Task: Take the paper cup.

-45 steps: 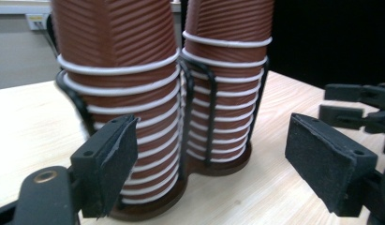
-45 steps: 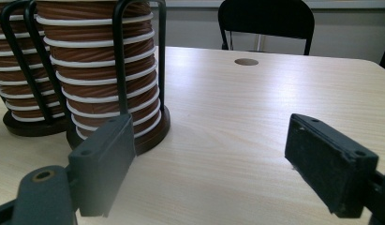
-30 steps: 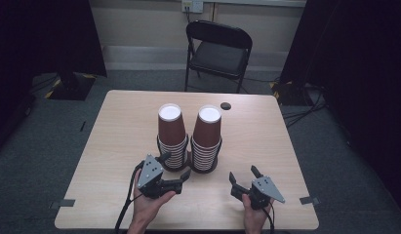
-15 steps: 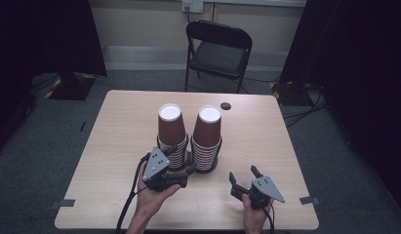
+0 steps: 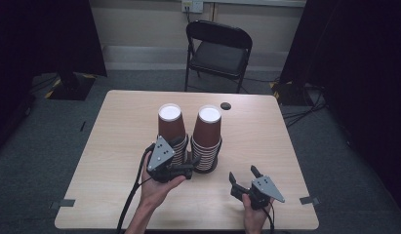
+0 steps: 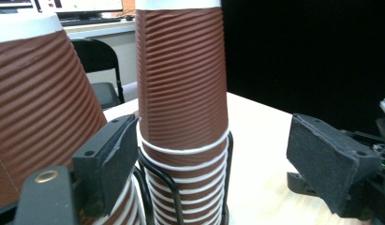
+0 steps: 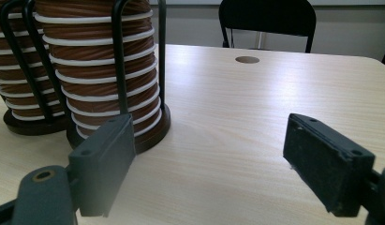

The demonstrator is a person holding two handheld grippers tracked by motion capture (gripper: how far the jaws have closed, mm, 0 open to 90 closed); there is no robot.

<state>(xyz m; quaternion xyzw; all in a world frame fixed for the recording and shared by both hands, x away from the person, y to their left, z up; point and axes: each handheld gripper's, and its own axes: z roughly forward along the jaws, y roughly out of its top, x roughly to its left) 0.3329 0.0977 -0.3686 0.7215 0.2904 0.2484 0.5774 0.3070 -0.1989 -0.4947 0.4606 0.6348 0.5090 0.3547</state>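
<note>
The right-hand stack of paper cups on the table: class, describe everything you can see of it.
The right-hand stack of cups is made of brown ribbed paper cups with white rims, nested upside down, so the top cup's white base faces up. It stands upright in a black wire holder with a round dark base, on the pale wooden table, beside a matching left stack. The left gripper hovers at its lower part, not gripping.

Two cup stacks side by side, touching, mid table (image 5: 115, 141), each in wire holder on round base: left stack (image 5: 170, 127), right stack (image 5: 208, 131). Small hole (image 5: 226, 105) in tabletop behind right stack, toward far edge. Chair (image 5: 218, 51) beyond far edge (on floor). Left gripper (image 5: 188, 168) before left stack, at holders. Right gripper (image 5: 243, 176) near front edge, toward front right corner, apart from stacks.
</note>
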